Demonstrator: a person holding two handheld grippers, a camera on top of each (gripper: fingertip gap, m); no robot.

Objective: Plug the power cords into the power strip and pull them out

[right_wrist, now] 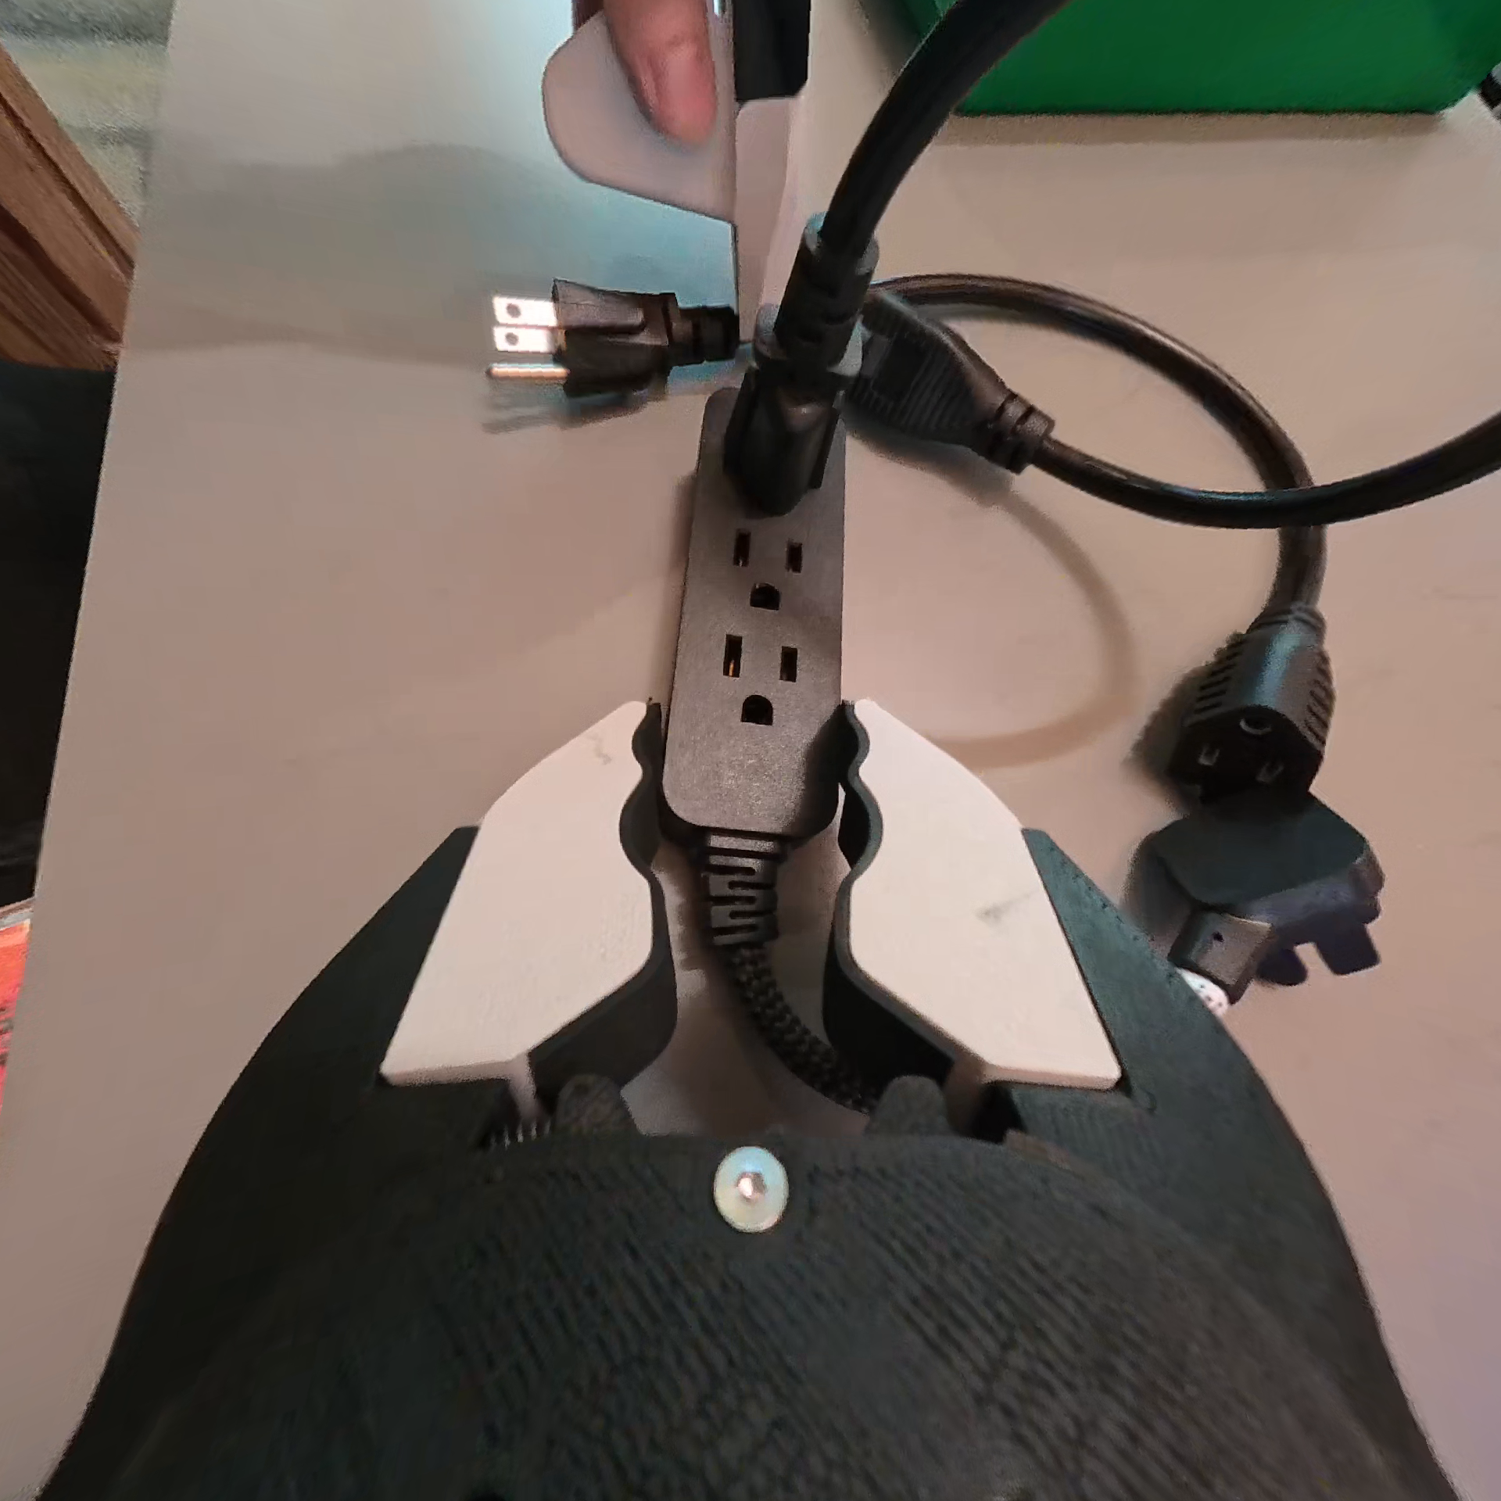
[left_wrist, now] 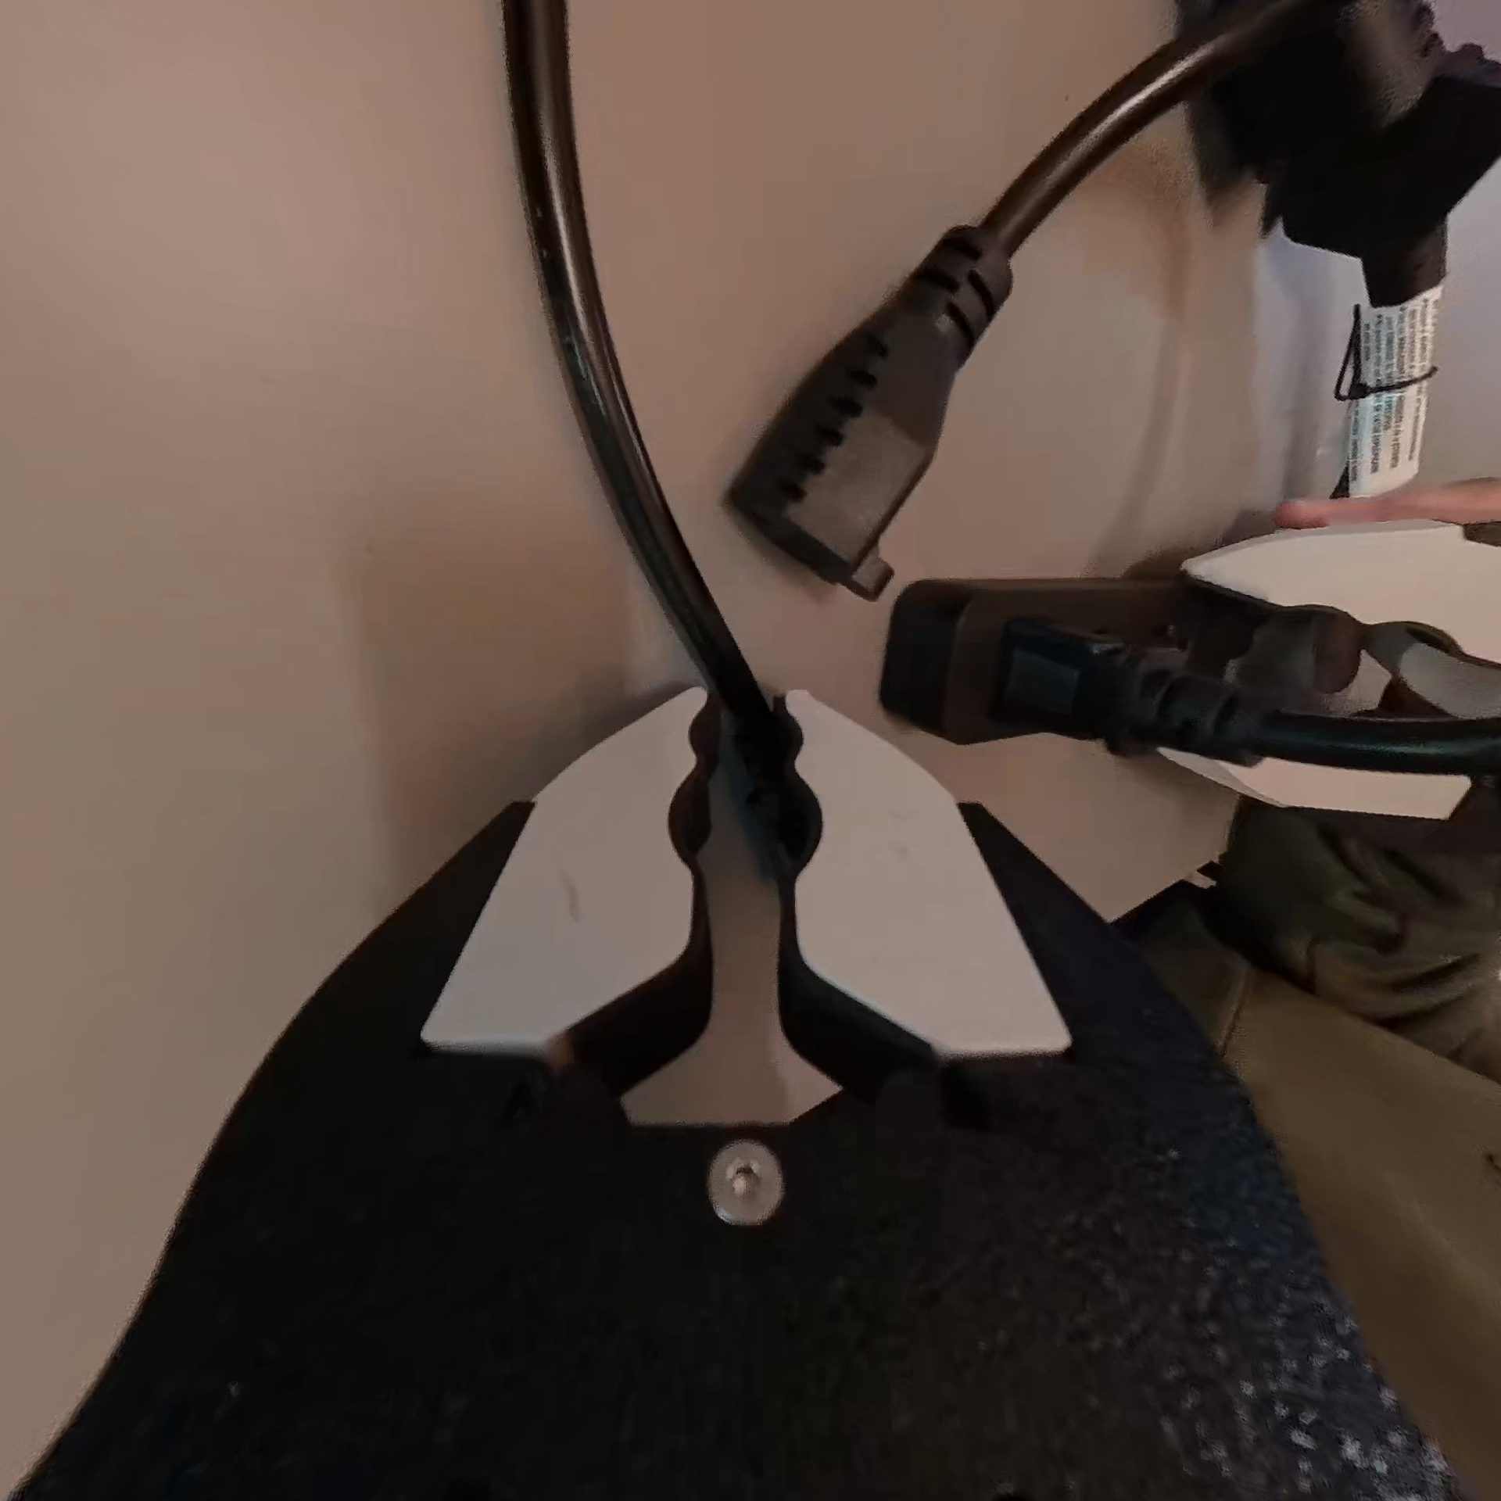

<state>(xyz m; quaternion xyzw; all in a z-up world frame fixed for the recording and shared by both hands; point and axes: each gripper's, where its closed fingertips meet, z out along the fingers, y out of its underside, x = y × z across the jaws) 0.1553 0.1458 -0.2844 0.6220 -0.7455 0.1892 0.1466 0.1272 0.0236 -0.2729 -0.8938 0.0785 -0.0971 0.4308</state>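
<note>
Right now the right gripper clamps the cable end of the black power strip, its white pads pressed on either side just above the ribbed strain relief, pinning the strip flat on the pale table. One power cord's plug sits in the strip's far socket, with two sockets bare between it and the gripper. In the left wrist view the left gripper is nearly closed, pinching a glossy black cord between its scalloped tips; I judge this is the cord of the seated plug, though the link is not shown clearly. Whether this is the end of plugging in or the start of pulling out cannot be told; if the latter, the next move calls for a straight pull away from the socket face while the right gripper holds the strip down, and a grip on the moulded plug body would serve better than on the round, slippery cable. A second loose plug with bright metal prongs lies on the table beyond the strip, and a ridged female connector rests well to the right. The strip looks matte and hard, its own lead braided
</note>
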